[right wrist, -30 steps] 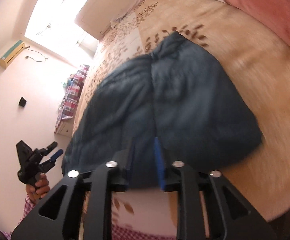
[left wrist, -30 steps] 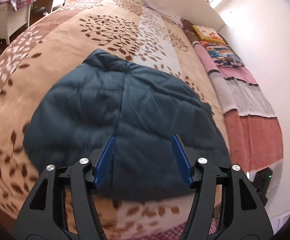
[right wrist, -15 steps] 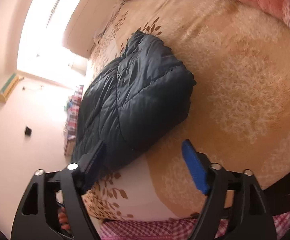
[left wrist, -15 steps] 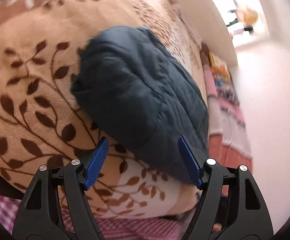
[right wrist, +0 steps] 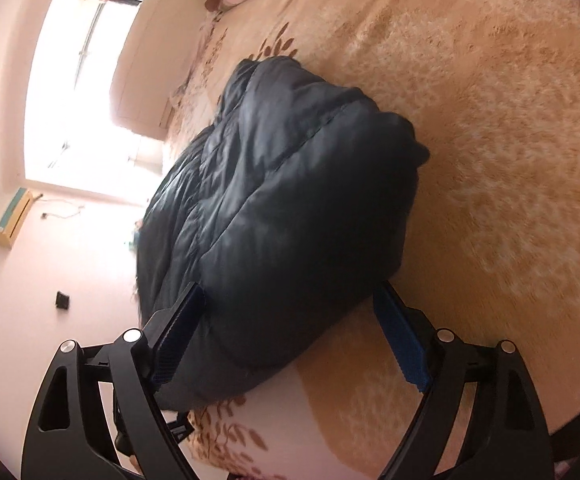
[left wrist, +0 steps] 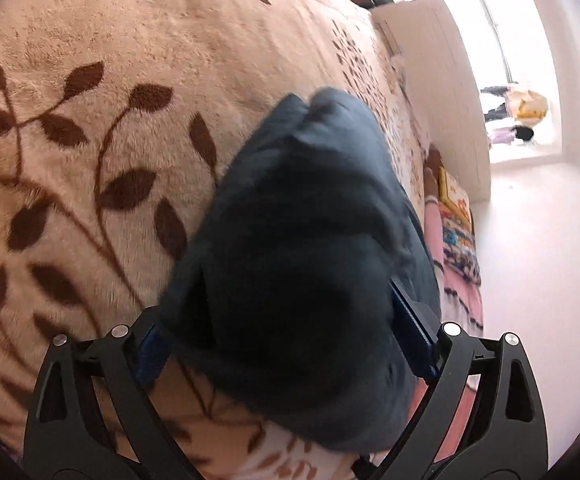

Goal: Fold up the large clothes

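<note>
A dark blue quilted down jacket (left wrist: 301, 248) lies bundled on a tan bedspread with brown leaf print (left wrist: 90, 120). My left gripper (left wrist: 278, 344) is open, its blue pads straddling the near left end of the jacket; the fabric fills the gap and hides the fingertips. In the right wrist view the jacket (right wrist: 282, 208) also shows. My right gripper (right wrist: 290, 324) is open wide, with one pad on each side of the jacket's near right end. Neither gripper is closed on the fabric.
Folded pink and striped blankets and a colourful pillow (left wrist: 457, 232) lie along the wall side of the bed. A white headboard (left wrist: 441, 80) stands at the far end. A bright window (right wrist: 82, 92) and an air conditioner (right wrist: 10, 220) show in the right wrist view.
Both grippers have moved in low to the jacket's near ends, so the fabric now sits between their open jaws. The right gripper was shut a second ago and has opened.
</note>
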The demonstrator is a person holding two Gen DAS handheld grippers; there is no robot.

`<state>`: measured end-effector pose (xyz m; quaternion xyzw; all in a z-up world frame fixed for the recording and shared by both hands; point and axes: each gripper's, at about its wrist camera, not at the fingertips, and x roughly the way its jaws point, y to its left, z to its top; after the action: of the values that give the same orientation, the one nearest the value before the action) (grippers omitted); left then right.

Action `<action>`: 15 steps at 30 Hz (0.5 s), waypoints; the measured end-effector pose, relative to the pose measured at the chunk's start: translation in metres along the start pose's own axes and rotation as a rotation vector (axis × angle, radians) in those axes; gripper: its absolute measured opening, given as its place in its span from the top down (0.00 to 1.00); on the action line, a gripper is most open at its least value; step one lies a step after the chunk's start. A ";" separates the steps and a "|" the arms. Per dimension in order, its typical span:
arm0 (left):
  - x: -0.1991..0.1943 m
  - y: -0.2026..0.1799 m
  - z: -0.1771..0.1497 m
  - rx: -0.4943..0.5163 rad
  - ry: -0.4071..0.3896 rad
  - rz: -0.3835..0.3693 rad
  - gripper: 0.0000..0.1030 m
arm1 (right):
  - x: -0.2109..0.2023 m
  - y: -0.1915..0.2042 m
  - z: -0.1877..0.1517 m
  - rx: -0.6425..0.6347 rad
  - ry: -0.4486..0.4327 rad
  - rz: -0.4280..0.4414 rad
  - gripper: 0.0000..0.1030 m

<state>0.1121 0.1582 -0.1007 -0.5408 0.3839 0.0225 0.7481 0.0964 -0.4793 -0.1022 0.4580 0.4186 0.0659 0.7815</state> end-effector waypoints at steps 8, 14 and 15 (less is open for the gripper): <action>-0.002 -0.022 0.008 0.043 -0.029 0.045 0.60 | 0.011 -0.007 0.012 0.058 -0.010 0.043 0.59; -0.040 -0.047 0.011 0.109 -0.039 0.016 0.74 | -0.016 0.006 0.011 0.044 0.020 0.065 0.76; -0.049 -0.046 0.009 0.122 -0.038 0.012 0.74 | -0.022 0.008 0.008 0.039 0.030 0.066 0.76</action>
<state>0.1030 0.1656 -0.0335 -0.4913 0.3734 0.0142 0.7867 0.0905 -0.4907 -0.0809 0.4856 0.4160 0.0905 0.7635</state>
